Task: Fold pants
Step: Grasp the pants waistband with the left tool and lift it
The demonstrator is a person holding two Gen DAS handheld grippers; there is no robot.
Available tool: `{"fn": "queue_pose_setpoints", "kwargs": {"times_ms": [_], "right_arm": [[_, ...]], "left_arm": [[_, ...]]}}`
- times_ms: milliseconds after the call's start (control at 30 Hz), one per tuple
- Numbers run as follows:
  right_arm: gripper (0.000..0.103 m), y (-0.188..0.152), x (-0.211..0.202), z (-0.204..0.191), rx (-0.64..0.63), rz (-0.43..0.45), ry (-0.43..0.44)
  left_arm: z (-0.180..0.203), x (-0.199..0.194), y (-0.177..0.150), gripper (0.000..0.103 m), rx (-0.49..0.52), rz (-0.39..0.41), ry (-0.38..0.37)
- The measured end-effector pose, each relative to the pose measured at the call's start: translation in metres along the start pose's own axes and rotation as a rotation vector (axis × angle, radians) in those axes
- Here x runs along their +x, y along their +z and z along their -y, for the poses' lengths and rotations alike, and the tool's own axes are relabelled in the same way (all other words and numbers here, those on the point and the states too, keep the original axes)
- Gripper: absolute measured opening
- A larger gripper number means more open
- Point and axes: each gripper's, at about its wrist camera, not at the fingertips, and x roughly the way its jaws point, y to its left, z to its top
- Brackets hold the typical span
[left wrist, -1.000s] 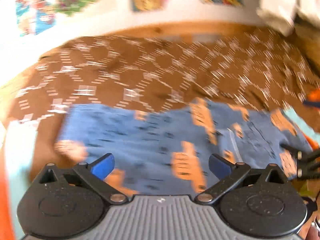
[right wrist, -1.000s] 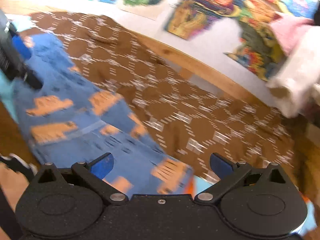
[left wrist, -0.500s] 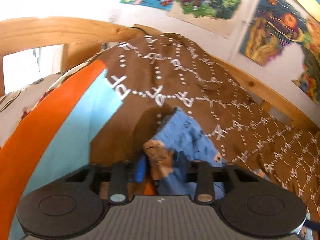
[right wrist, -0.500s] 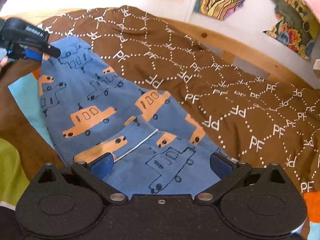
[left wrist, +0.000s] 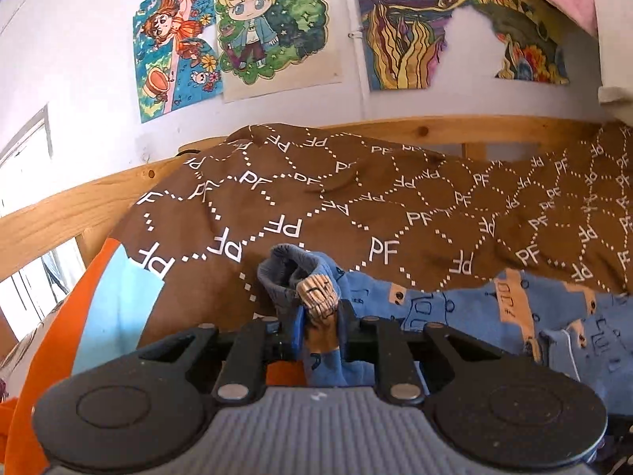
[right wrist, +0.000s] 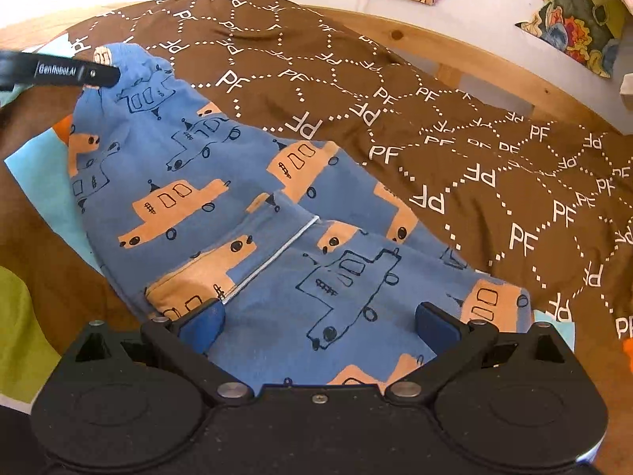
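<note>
Blue pants (right wrist: 245, 206) printed with orange cars lie spread on a brown bedcover. In the left wrist view a bunched end of the pants (left wrist: 316, 289) stands up between the jaws of my left gripper (left wrist: 320, 328), which are closing and pinch the fabric. The right wrist view shows that same left gripper (right wrist: 99, 73) at the far left end of the pants. My right gripper (right wrist: 318, 316) hovers open over the near end of the garment, its blue pads wide apart with fabric below them.
The brown bedcover (right wrist: 435, 118) with white "PF" lettering covers the bed. A wooden bed rail (right wrist: 474, 59) runs along the far side, below a wall with posters (left wrist: 257, 27). Orange and light blue bedding (left wrist: 114, 308) lies at the left.
My left gripper went from wide open over the pants to the garment's end and clamped onto a bunch of it. My right gripper drew closer over the near end, still open.
</note>
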Motion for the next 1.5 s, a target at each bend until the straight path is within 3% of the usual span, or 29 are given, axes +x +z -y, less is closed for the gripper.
{"fn": "queue_pose_setpoints", "kwargs": {"times_ms": [100, 167, 200, 233, 367, 433, 500, 567, 600, 633, 733, 833, 933, 1067, 1300, 1500], "right_arm": [[0.102, 0.000, 0.000, 0.000, 0.000, 0.000, 0.000], [0.102, -0.001, 0.000, 0.000, 0.002, 0.001, 0.002], [0.102, -0.001, 0.001, 0.000, 0.003, 0.001, 0.003], [0.102, -0.001, 0.001, 0.001, 0.005, 0.001, 0.004], [0.102, -0.001, 0.001, 0.001, 0.007, 0.002, 0.005], [0.102, -0.002, 0.001, 0.001, 0.007, 0.002, 0.005], [0.102, -0.002, 0.002, 0.001, 0.008, 0.001, 0.005], [0.102, -0.002, 0.002, 0.001, 0.008, 0.001, 0.006], [0.102, -0.002, 0.002, 0.001, 0.008, 0.001, 0.006], [0.102, -0.002, 0.002, 0.001, 0.007, 0.002, 0.005], [0.102, -0.002, 0.002, 0.001, 0.008, 0.002, 0.006], [0.102, -0.002, 0.003, 0.001, 0.009, 0.005, 0.007], [0.102, -0.003, 0.004, 0.002, 0.012, 0.008, 0.012], [0.102, -0.001, 0.001, 0.002, 0.004, 0.021, 0.014], [0.102, -0.007, -0.031, 0.001, -0.065, 0.146, -0.017], [0.102, -0.012, -0.050, 0.021, -0.073, 0.190, -0.082]], "left_arm": [[-0.005, 0.003, 0.001, 0.023, -0.036, -0.020, 0.015], [-0.013, 0.006, 0.000, 0.032, -0.092, -0.047, 0.029], [-0.018, 0.008, 0.000, 0.053, -0.137, -0.071, 0.030], [-0.025, 0.009, -0.001, 0.065, -0.183, -0.091, 0.033], [-0.050, 0.020, -0.004, 0.067, -0.349, -0.145, -0.003], [-0.057, 0.022, -0.006, 0.079, -0.401, -0.136, -0.049], [-0.062, 0.026, -0.007, 0.082, -0.442, -0.127, -0.097], [-0.068, 0.031, -0.007, 0.080, -0.474, -0.123, -0.132], [-0.072, 0.033, -0.008, 0.073, -0.494, -0.124, -0.148], [-0.076, 0.036, -0.007, 0.059, -0.513, -0.133, -0.158], [-0.089, 0.042, -0.010, 0.034, -0.598, -0.165, -0.165], [-0.098, 0.046, -0.013, 0.026, -0.662, -0.186, -0.183], [-0.095, 0.046, -0.011, 0.019, -0.633, -0.188, -0.189], [-0.090, 0.037, -0.004, 0.017, -0.617, -0.160, -0.197], [-0.048, -0.002, 0.041, 0.016, -0.384, -0.043, -0.234], [0.025, -0.034, 0.066, 0.017, -0.147, 0.011, -0.340]]}}
